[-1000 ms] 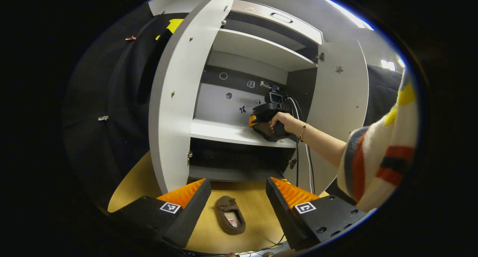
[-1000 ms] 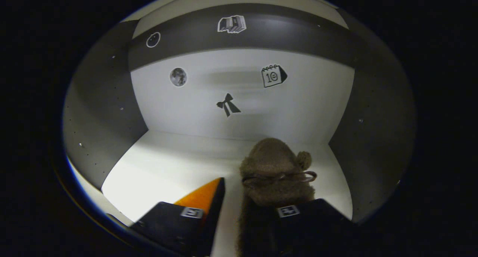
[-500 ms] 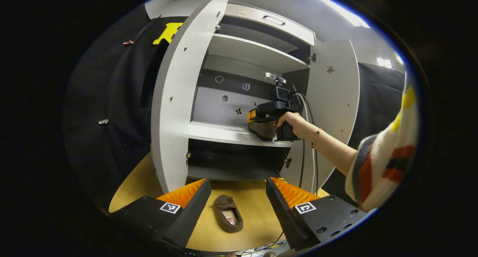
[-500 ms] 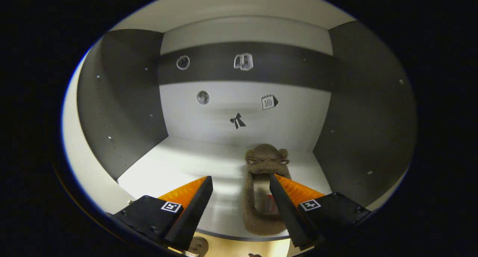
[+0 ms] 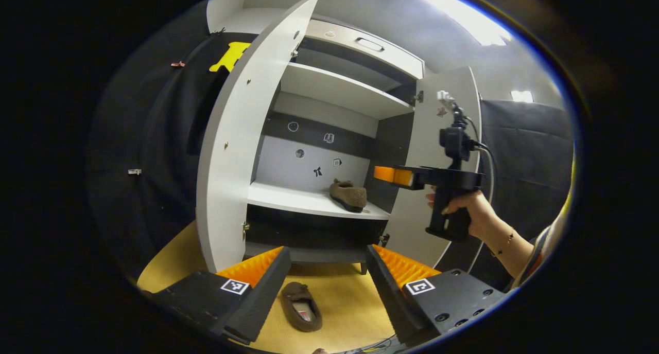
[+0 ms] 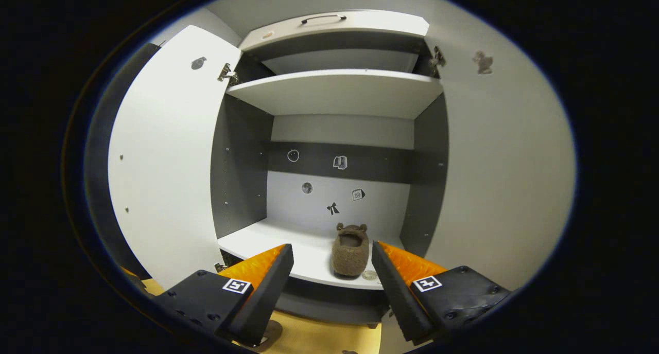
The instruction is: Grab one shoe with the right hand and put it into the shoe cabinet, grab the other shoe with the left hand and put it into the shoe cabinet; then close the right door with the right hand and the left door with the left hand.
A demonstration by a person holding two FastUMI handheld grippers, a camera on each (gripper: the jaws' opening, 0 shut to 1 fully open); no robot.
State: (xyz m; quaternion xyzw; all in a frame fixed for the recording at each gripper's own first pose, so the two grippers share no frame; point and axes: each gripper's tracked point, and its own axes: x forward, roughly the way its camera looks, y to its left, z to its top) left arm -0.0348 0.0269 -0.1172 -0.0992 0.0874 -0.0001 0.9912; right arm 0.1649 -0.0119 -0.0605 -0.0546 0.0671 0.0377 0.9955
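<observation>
One brown fuzzy shoe point(image 5: 349, 193) point(image 6: 350, 249) rests on the right side of the cabinet's middle shelf point(image 5: 304, 201) point(image 6: 309, 259). The second brown shoe point(image 5: 301, 305) lies on the wooden floor, between and beyond the fingers of my left gripper point(image 5: 328, 276), which is open and empty. My right gripper point(image 6: 332, 271) is open and empty, drawn back outside the cabinet and facing the shelved shoe. In the left gripper view the right gripper point(image 5: 412, 176) is held by a hand in front of the open right door point(image 5: 437, 163). The left door point(image 5: 242, 138) point(image 6: 165, 153) stands wide open.
An upper shelf point(image 5: 340, 89) and a closed drawer with a handle point(image 5: 368, 44) sit above. A dark lower compartment point(image 5: 309, 230) lies under the middle shelf. Black cloth walls point(image 5: 154, 153) flank the cabinet. Cables point(image 5: 370, 346) lie on the floor near me.
The right gripper let go of the shoe on the shelf and pulled back out of the cabinet, staying open. The left gripper has drifted slightly; the floor shoe has not moved.
</observation>
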